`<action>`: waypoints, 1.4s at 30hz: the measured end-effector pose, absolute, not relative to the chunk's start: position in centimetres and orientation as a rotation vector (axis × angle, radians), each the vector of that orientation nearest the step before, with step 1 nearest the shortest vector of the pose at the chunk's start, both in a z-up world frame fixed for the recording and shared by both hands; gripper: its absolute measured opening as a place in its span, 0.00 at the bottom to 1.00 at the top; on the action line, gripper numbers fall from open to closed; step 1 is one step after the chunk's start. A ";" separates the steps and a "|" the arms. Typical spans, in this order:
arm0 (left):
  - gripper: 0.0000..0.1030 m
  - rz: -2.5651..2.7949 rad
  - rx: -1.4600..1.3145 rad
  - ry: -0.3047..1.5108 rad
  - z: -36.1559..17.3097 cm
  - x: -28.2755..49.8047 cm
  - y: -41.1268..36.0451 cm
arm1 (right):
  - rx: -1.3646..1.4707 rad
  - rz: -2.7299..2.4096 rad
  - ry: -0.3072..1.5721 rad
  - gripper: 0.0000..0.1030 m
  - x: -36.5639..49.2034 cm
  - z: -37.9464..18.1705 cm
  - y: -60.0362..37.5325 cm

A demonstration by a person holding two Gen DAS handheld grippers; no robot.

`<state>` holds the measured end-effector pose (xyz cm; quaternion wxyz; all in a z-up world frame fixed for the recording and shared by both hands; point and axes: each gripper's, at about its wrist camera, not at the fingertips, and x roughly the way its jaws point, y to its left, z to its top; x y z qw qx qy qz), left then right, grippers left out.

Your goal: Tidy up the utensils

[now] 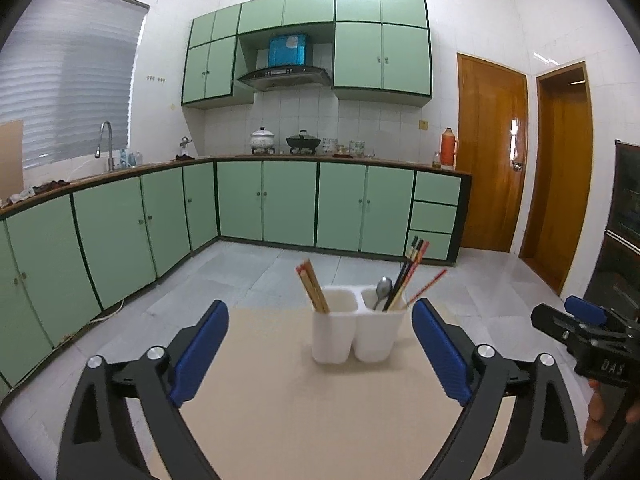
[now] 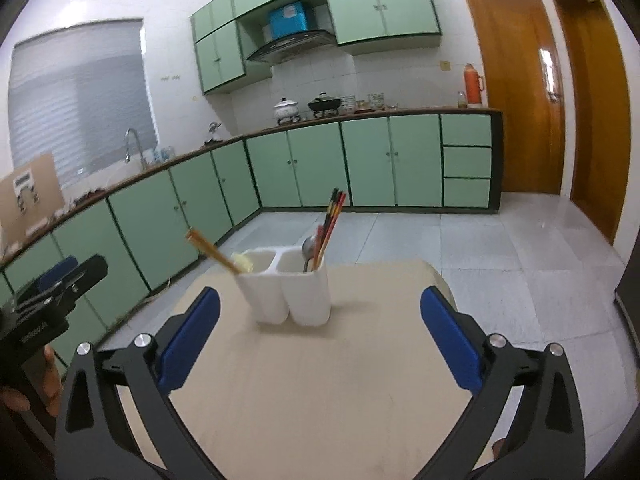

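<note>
A white two-compartment utensil holder (image 1: 356, 332) (image 2: 292, 296) stands upright near the far edge of the beige table (image 1: 280, 400) (image 2: 320, 380). Its left compartment holds wooden chopsticks (image 1: 313, 288) (image 2: 212, 250). Its right compartment holds a metal spoon (image 1: 383, 290) (image 2: 308, 248) and dark and red chopsticks (image 1: 408, 276) (image 2: 332, 216). My left gripper (image 1: 320, 308) is open and empty, a little short of the holder. Held wide and empty, my right gripper (image 2: 320, 294) is open on the near side of the holder. Each gripper shows at the edge of the other's view.
The table ends just behind the holder, with tiled floor (image 1: 248, 272) beyond. Green base cabinets (image 1: 288, 204) run along the far wall and the left. Wooden doors (image 1: 490, 152) stand at the right, and a dark cabinet (image 1: 624, 240) at the far right.
</note>
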<state>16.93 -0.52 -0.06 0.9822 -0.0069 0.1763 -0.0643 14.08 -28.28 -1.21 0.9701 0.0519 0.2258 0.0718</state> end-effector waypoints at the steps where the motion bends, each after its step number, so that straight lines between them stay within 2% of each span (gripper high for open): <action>1: 0.92 -0.133 -0.021 0.358 -0.1 16.4 -0.5 | 0.090 0.147 0.454 0.95 13.6 -1.1 -27.9; 17: 0.94 -0.146 0.002 0.308 1.3 10.9 -0.3 | 0.037 0.199 0.400 0.95 8.8 1.9 -25.6; 42: 0.94 -0.134 -0.009 0.250 2.6 8.6 0.2 | 0.009 0.213 0.350 0.95 7.3 4.0 -24.4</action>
